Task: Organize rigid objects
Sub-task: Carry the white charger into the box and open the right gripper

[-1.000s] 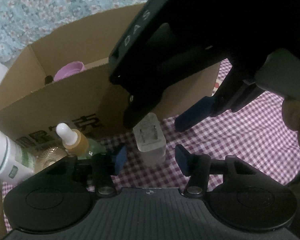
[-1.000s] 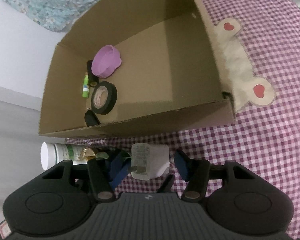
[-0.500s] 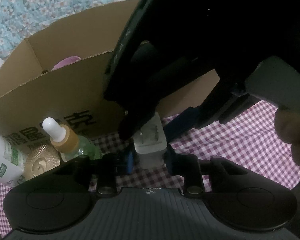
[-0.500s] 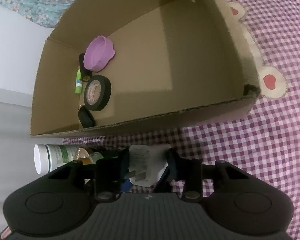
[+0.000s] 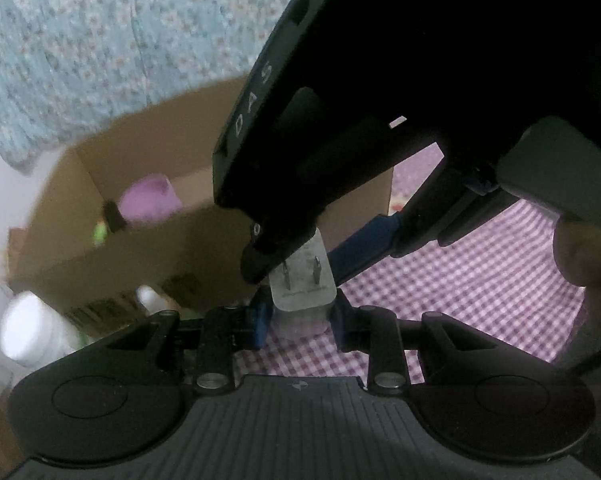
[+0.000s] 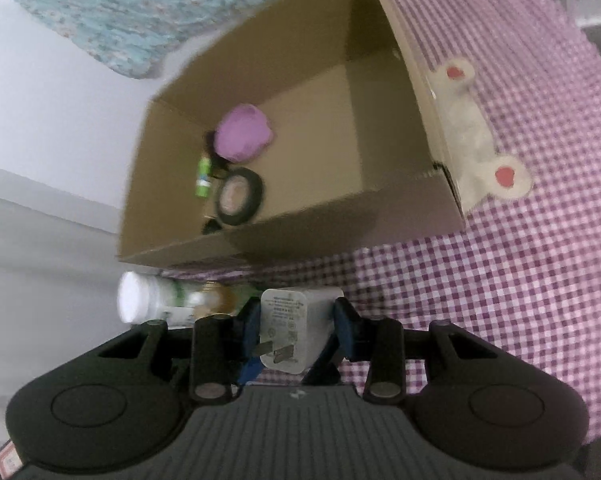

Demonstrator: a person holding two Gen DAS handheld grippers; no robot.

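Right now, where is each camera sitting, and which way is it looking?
Left wrist: sits behind the left gripper, facing the brown cardboard box; the right gripper's black body and a thumb show.
Right wrist: sits behind the right gripper, looking down into that box.
Both see the white plug-in charger pinched by both grippers' fingers.

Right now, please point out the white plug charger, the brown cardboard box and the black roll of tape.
white plug charger [image 6: 290,330]: right wrist view, on its printed face.
brown cardboard box [image 6: 340,236]: right wrist view, on its near wall.
black roll of tape [image 6: 238,199]: right wrist view, on its top face.
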